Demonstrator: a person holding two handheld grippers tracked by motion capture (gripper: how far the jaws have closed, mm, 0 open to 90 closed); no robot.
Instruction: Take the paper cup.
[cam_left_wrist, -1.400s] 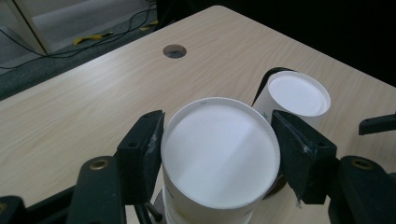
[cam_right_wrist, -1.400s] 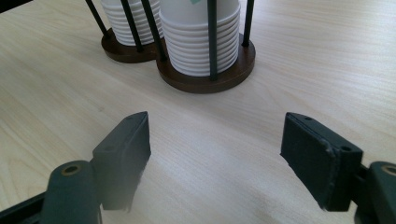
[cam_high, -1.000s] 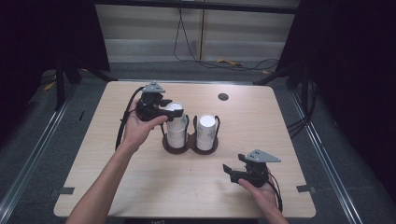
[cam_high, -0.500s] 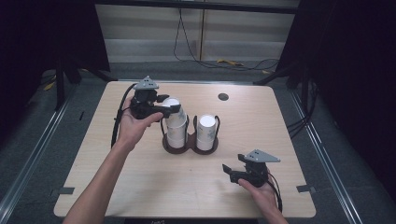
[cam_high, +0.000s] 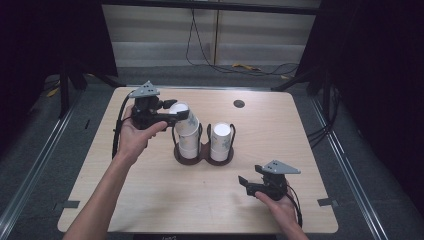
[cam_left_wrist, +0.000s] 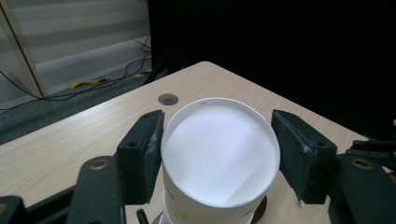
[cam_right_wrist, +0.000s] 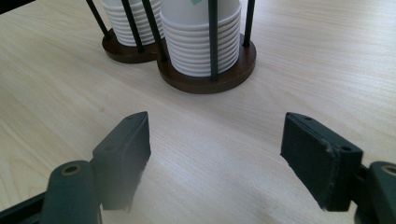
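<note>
My left gripper (cam_high: 181, 115) is shut on the top white paper cup (cam_high: 183, 121), holding it upside down and tilted above the left stack of cups (cam_high: 188, 146). In the left gripper view, the cup's white bottom (cam_left_wrist: 217, 149) sits between the two black pads (cam_left_wrist: 142, 154). A second stack (cam_high: 220, 140) stands beside it in the dark twin wire holder (cam_high: 202, 159). My right gripper (cam_high: 244, 182) rests open near the table's front right, its jaws pointing toward the holder. From the right gripper view, its gripper (cam_right_wrist: 215, 154) has bare table between its jaws, with the holder base (cam_right_wrist: 205, 83) ahead.
A small round hole (cam_high: 239, 104) lies in the tabletop (cam_high: 150, 200) at the back right. Cables (cam_high: 250, 67) run across the floor beyond the table's far edge. Bare wood spreads across the front and left of the table.
My left gripper has lifted the top cup up off the left stack and drawn it slightly to the left. The right gripper has stayed in place.
</note>
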